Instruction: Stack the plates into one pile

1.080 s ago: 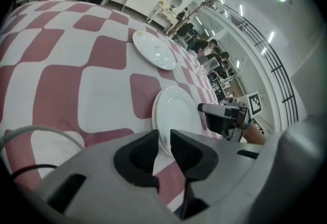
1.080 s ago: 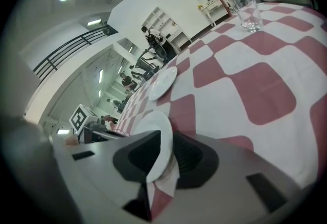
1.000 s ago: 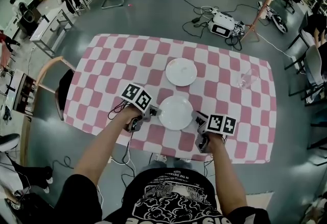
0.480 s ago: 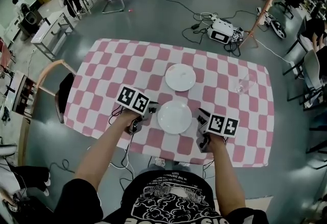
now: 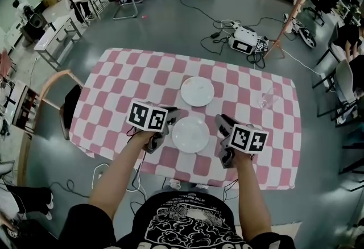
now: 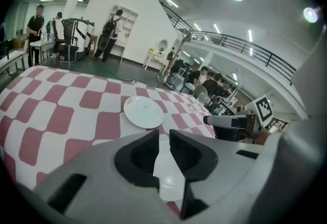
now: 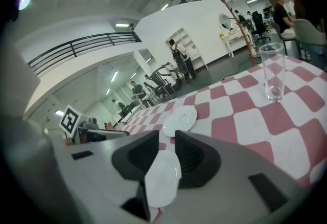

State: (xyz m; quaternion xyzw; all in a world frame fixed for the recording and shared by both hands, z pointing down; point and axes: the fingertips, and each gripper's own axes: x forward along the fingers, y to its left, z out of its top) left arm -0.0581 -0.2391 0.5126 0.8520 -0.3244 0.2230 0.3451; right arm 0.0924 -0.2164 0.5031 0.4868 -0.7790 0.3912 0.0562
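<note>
No legible text — shirt print [image 5: 190, 206] too small to read.

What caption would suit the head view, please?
Left gripper, jaws just closing, and right gripper, jaws just opening, pinch a round white plate over the pink-and-white checked tablecloth.

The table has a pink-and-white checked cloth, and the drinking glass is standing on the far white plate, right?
Not quite. The drinking glass stands on the pink-and-white checked cloth itself, well to the right of the far white plate and not touching it; the head view shows this.
</note>
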